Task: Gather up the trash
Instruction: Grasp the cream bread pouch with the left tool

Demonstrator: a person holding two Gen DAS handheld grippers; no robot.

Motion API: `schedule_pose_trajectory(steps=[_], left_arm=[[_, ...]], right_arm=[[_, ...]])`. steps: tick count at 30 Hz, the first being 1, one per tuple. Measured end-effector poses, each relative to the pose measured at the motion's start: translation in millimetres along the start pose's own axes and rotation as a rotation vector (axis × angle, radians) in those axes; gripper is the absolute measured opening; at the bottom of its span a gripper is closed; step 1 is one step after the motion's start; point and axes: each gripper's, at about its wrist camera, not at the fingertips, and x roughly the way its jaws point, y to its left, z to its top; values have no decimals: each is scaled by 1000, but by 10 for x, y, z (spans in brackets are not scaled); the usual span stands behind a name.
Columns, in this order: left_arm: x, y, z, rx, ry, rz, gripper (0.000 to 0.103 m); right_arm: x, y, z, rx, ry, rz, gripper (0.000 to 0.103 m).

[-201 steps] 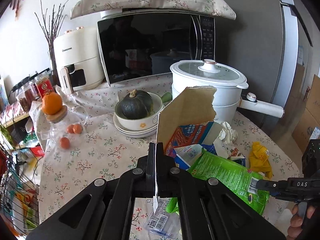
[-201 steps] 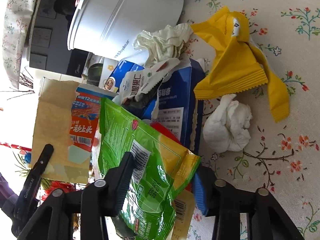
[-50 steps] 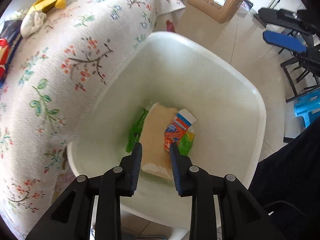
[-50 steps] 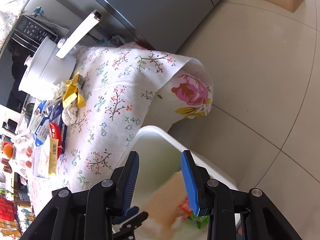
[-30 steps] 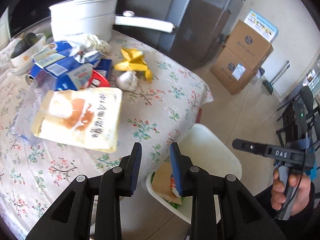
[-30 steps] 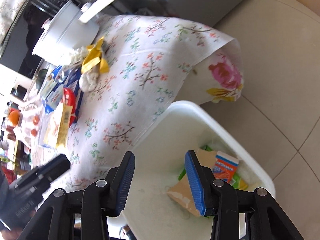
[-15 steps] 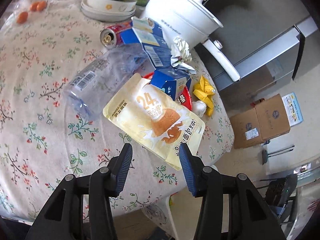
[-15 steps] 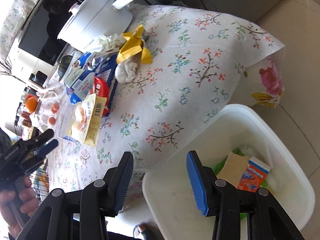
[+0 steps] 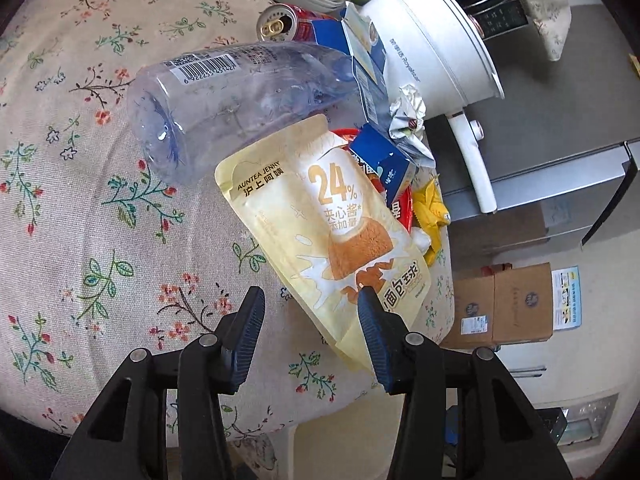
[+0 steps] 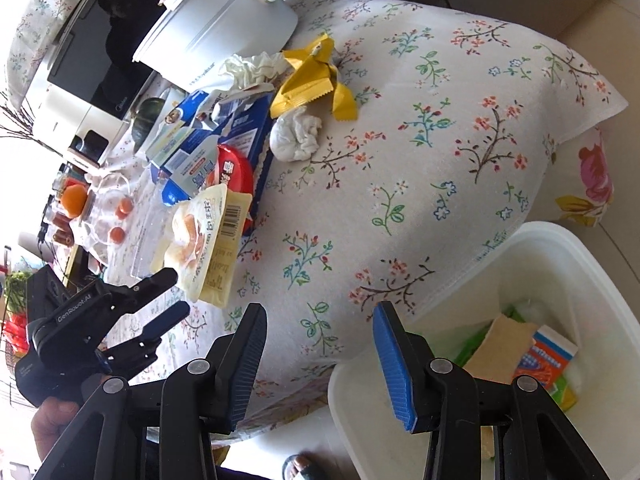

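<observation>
On the floral tablecloth [image 9: 80,208], a pale yellow snack pouch [image 9: 328,236] lies flat near the table's edge, its upper end overlapping a toppled clear plastic bottle [image 9: 224,96], with blue cartons [image 10: 224,132], a red wrapper [image 10: 234,172], a yellow wrapper [image 10: 312,76] and a crumpled tissue [image 10: 296,138] heaped just beyond it beside a white pot [image 9: 432,44]. The left gripper [image 9: 310,316] hovers over the pouch's lower end with its jaws spread and empty. The right gripper [image 10: 320,344], likewise spread and empty, hangs by the table's edge above a white bin [image 10: 560,256] that already holds a torn brown cardboard piece [image 10: 506,340] and a green wrapper [image 10: 476,344].
</observation>
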Motion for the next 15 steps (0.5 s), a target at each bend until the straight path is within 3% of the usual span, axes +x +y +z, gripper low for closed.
schedule_pose_trajectory(steps=[5,13,15], left_arm=[[75,28,73,-42,-32,-63,47],[141,146,189,-89,-79,-97,43],[151,163,204,-88,-84,-101,34]], right_arm=[[82,111,111,-1,-10,25,49],[214,160,187,17,10,45,49],[227,160,200,19,10,44,49]])
